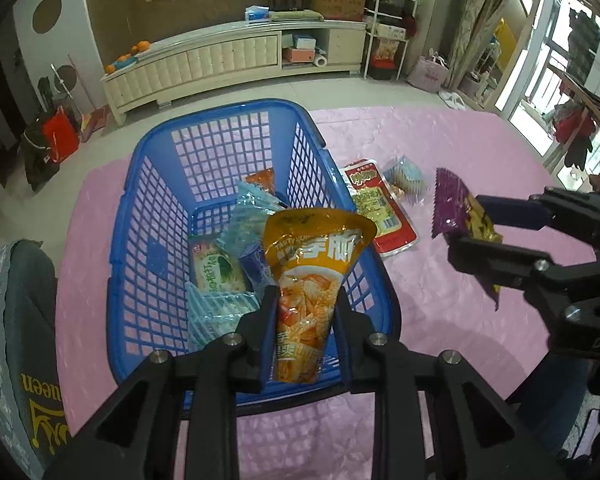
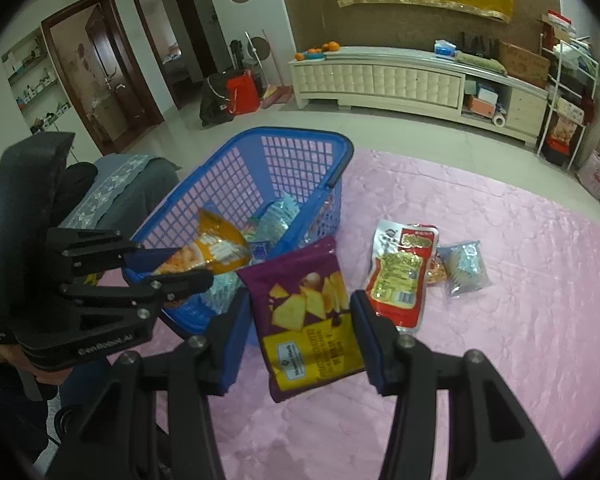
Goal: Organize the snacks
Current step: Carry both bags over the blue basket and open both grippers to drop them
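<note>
The left gripper (image 1: 304, 320) pinches the orange bag (image 1: 310, 280) right above the blue basket (image 1: 148, 208); let go gently. The right gripper (image 2: 300, 332) pinches the purple bag (image 2: 308, 312), basket beside it.

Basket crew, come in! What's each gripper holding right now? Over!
Left gripper shut on orange packet over blue basket. Right gripper shut on purple packet beside it. Nothing blocking.

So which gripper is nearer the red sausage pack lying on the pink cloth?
Right. The right gripper, holding a purple chip bag, hangs just beside the red sausage pack; the left gripper sits over the blue basket, farther off.
</note>
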Demonstrator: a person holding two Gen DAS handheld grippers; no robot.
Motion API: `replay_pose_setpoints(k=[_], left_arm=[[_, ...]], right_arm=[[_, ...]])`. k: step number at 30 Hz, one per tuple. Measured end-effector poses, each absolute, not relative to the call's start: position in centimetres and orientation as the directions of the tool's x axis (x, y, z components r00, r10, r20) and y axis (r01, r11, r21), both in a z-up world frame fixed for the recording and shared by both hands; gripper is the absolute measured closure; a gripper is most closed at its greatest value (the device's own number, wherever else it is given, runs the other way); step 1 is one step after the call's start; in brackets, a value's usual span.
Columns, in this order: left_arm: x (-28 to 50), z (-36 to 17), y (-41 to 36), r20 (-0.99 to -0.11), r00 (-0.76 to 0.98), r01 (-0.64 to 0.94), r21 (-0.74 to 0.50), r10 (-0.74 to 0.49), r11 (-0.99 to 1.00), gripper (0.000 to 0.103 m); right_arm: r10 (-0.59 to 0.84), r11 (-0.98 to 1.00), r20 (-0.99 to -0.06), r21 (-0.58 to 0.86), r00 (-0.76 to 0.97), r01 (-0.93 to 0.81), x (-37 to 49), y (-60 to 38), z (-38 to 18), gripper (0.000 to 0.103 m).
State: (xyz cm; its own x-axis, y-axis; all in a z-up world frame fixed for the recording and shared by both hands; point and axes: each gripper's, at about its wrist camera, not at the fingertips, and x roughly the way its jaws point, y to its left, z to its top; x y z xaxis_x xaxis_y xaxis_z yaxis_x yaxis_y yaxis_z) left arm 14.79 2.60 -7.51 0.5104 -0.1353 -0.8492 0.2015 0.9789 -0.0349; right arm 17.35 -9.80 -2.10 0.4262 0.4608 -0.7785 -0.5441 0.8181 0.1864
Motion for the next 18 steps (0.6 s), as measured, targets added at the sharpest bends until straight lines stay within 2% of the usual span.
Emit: replay_pose_setpoints(k=[4, 9, 18], left_arm=[[14.9, -8.2, 2.4, -0.855, 0.501, 0.217, -0.021, -0.129, 0.976, 0.071], [14.2, -8.1, 2.2, -0.845, 0.525, 0.223, 0.020, -0.103, 0.975, 0.038], [12.7, -5.7, 5.7, -0.806, 0.578, 0.170, -0.028, -0.122, 0.985, 0.037]], right_arm=[[0.452, 0.826, -0.777, 0.178, 0.438, -0.535, 16.8, -10.0, -1.6, 0.048], [0.438, 0.833, -0.778, 0.163, 0.450, -0.529, 16.4, -9.9, -1.3, 0.048], [0.452, 0.815, -0.770, 0.151, 0.450, -0.560, 16.4, -7.0, 0.0, 0.048]])
